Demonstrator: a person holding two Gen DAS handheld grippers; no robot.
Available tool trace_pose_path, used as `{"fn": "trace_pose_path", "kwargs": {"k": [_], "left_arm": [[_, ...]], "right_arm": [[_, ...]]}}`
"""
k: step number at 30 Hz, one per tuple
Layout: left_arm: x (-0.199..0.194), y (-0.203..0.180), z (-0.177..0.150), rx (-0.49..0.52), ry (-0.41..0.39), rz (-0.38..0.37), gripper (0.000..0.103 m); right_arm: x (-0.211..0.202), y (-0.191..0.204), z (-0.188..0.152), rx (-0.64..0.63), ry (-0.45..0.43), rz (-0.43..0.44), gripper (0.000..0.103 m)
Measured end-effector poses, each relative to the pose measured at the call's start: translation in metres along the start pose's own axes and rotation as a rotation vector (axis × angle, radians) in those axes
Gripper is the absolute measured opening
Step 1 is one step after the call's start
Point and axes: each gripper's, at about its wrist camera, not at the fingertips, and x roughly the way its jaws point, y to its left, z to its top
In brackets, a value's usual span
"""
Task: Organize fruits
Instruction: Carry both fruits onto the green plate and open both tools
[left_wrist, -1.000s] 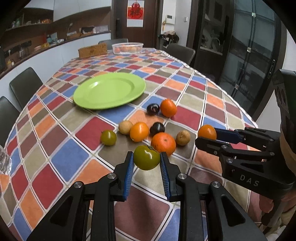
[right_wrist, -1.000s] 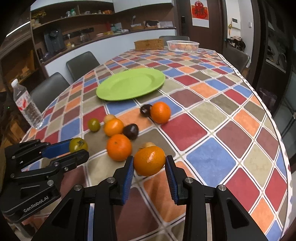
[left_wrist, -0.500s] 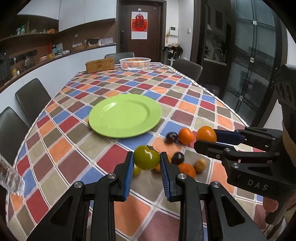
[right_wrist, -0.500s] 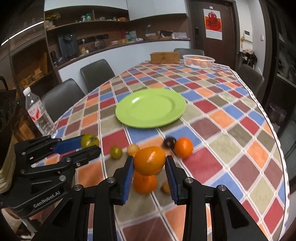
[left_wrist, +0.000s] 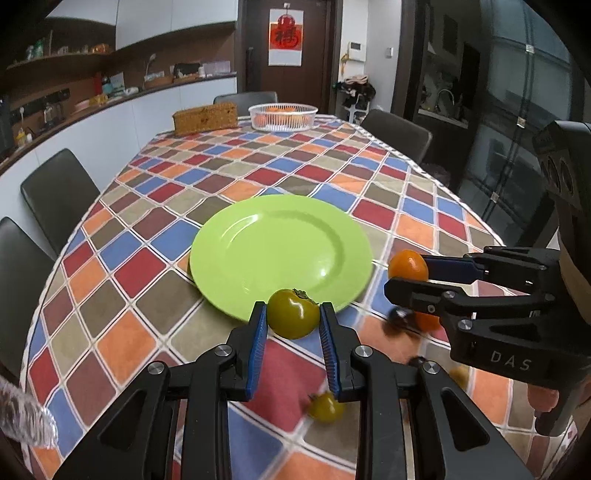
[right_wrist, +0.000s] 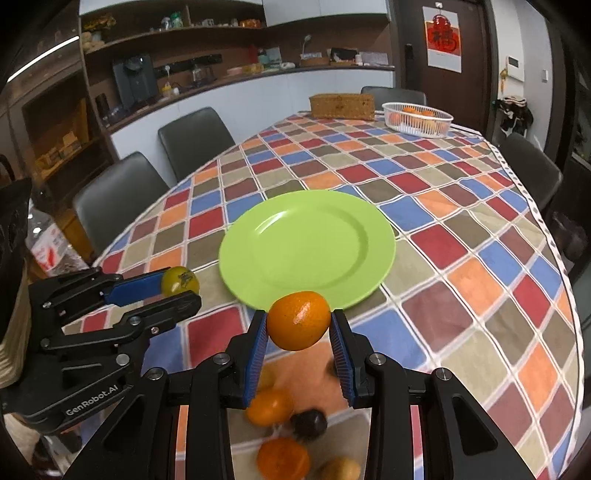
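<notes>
My left gripper (left_wrist: 293, 321) is shut on a green tomato (left_wrist: 293, 314) and holds it in the air at the near rim of the empty green plate (left_wrist: 258, 240). My right gripper (right_wrist: 298, 328) is shut on an orange (right_wrist: 298, 320), also raised at the plate's (right_wrist: 332, 236) near rim. Each gripper shows in the other view: the right one with its orange (left_wrist: 408, 265), the left one with its tomato (right_wrist: 180, 280). Several loose fruits lie on the cloth below: oranges (right_wrist: 269, 406), a dark plum (right_wrist: 308, 424), a small green tomato (left_wrist: 325, 406).
A checkered cloth (left_wrist: 155, 192) covers the table. A white basket (left_wrist: 283, 116) with fruit and a wicker box (left_wrist: 205, 118) stand at the far end. A water bottle (right_wrist: 48, 243) stands at the left edge. Dark chairs (right_wrist: 195, 144) ring the table.
Both grippers have risen and moved forward with their fruit, from over the loose fruit pile to the plate's near rim. The pile now lies below and behind the fingertips.
</notes>
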Motion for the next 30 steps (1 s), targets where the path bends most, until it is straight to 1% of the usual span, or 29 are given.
{"fn": "trace_pose_path", "kwargs": {"k": [8, 12, 18, 21, 22, 23, 24, 26, 30], "left_arm": [[0.047, 0.021, 0.016, -0.041, 0.084, -0.039, 0.028], [0.068, 0.028, 0.017, -0.061, 0.126, -0.046, 0.028], [0.085, 0.033, 0.019, -0.066, 0.155, -0.044, 0.028], [0.087, 0.034, 0.017, -0.066, 0.160, -0.034, 0.029], [0.087, 0.034, 0.017, -0.063, 0.157, -0.031, 0.030], [0.085, 0.033, 0.017, -0.058, 0.153, -0.030, 0.032], [0.082, 0.031, 0.016, -0.049, 0.149, -0.021, 0.034], [0.076, 0.029, 0.014, -0.036, 0.137, -0.005, 0.034], [0.055, 0.023, 0.009, -0.014, 0.101, 0.014, 0.034]], "right_arm": [[0.045, -0.010, 0.023, 0.012, 0.078, 0.029, 0.035], [0.065, -0.014, 0.027, 0.019, 0.116, 0.025, 0.035], [0.088, -0.023, 0.028, 0.042, 0.163, 0.034, 0.035], [0.094, -0.025, 0.027, 0.059, 0.175, 0.039, 0.036], [0.094, -0.026, 0.026, 0.071, 0.174, 0.053, 0.036], [0.094, -0.027, 0.026, 0.076, 0.174, 0.060, 0.037], [0.092, -0.027, 0.026, 0.081, 0.169, 0.061, 0.041], [0.089, -0.027, 0.025, 0.078, 0.156, 0.046, 0.046], [0.070, -0.026, 0.023, 0.067, 0.114, 0.026, 0.046]]}}
